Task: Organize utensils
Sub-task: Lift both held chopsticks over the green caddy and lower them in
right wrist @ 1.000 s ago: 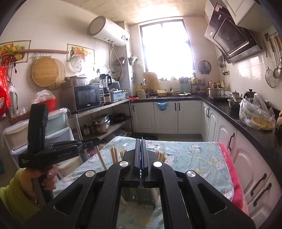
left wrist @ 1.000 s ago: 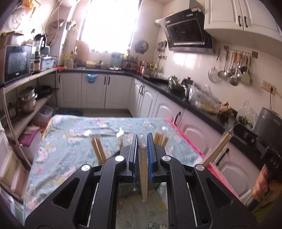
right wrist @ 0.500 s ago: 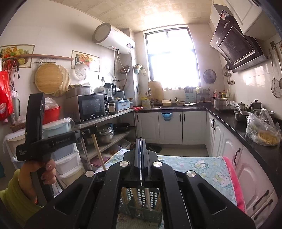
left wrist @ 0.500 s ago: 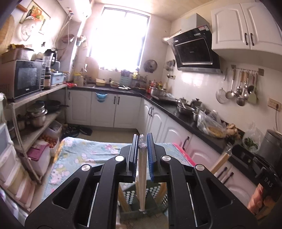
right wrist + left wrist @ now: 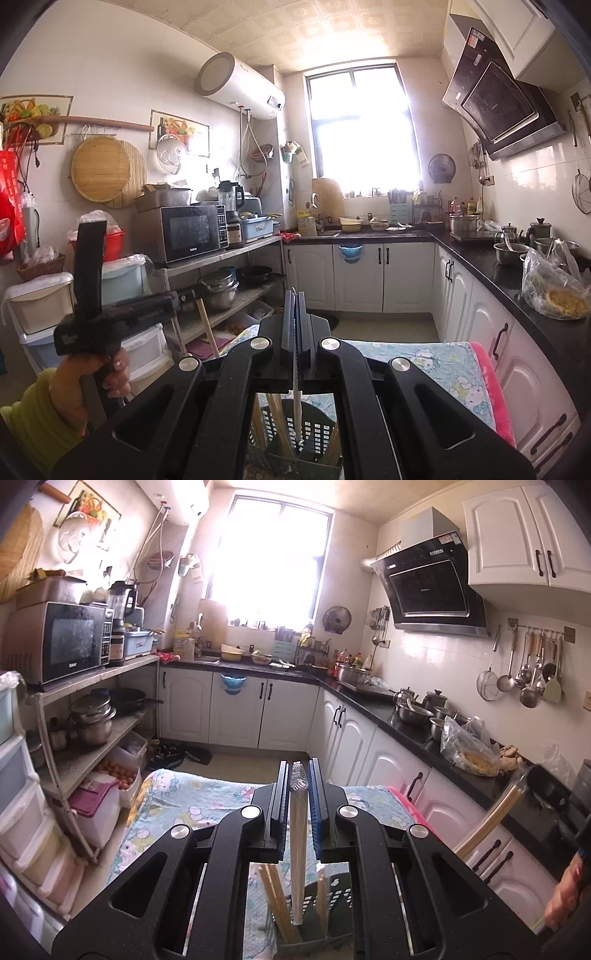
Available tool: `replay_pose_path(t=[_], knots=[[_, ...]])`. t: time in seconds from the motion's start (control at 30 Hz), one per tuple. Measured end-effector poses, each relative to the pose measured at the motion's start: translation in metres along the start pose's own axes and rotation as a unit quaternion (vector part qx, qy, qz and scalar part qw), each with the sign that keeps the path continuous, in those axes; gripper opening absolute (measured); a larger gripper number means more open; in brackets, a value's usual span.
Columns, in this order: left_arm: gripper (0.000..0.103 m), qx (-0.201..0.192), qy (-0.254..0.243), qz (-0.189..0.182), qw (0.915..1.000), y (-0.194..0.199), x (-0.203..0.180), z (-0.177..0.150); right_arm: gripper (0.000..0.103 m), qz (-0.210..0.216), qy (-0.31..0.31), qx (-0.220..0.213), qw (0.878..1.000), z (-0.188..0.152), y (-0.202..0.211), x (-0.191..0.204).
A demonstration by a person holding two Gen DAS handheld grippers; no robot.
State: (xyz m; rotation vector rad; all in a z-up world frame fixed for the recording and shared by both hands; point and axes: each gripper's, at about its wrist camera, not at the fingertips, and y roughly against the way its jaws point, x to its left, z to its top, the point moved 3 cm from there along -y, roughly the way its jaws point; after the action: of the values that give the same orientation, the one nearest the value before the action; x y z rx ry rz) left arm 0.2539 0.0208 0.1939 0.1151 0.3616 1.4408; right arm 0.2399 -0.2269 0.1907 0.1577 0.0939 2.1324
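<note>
My left gripper (image 5: 298, 775) is shut on a plastic-wrapped pair of chopsticks (image 5: 297, 856) that hangs down into a dark perforated utensil basket (image 5: 314, 934). Loose chopsticks (image 5: 273, 897) stand in that basket. My right gripper (image 5: 296, 306) is shut on a thin wrapped chopstick pack (image 5: 296, 406) whose lower end points into the same basket (image 5: 314, 435), where more chopsticks (image 5: 275, 417) lean. The left gripper (image 5: 184, 295) shows at the left of the right wrist view, held in a hand. The right gripper's chopstick pack (image 5: 491, 812) shows at the right of the left wrist view.
The basket stands on a table with a cartoon-print cloth (image 5: 192, 805), pink-edged on the right (image 5: 491, 387). A black counter (image 5: 406, 720) with pots and a bag runs along the right. A shelf rack (image 5: 74, 716) with microwave and drawers stands at the left.
Both grippers have tilted up and moved nearer the basket. The table top has dropped out of view and the basket now sits directly below the held chopsticks.
</note>
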Motion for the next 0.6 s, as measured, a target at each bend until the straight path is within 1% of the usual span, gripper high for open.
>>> replay_pose_path(t=[0.23,0.6], knots=[[0.007,0.018,-0.003,0.000,0.9998,-0.015,0.004,-0.018,0.001,-0.002,-0.007,0.017,1.000,-0.010,-0.015,-0.006],[0.007,0.057,-0.018,-0.011,0.9981,-0.037,-0.006,-0.059,0.001,-0.011,-0.028,0.068,0.997,-0.042,-0.042,-0.019]])
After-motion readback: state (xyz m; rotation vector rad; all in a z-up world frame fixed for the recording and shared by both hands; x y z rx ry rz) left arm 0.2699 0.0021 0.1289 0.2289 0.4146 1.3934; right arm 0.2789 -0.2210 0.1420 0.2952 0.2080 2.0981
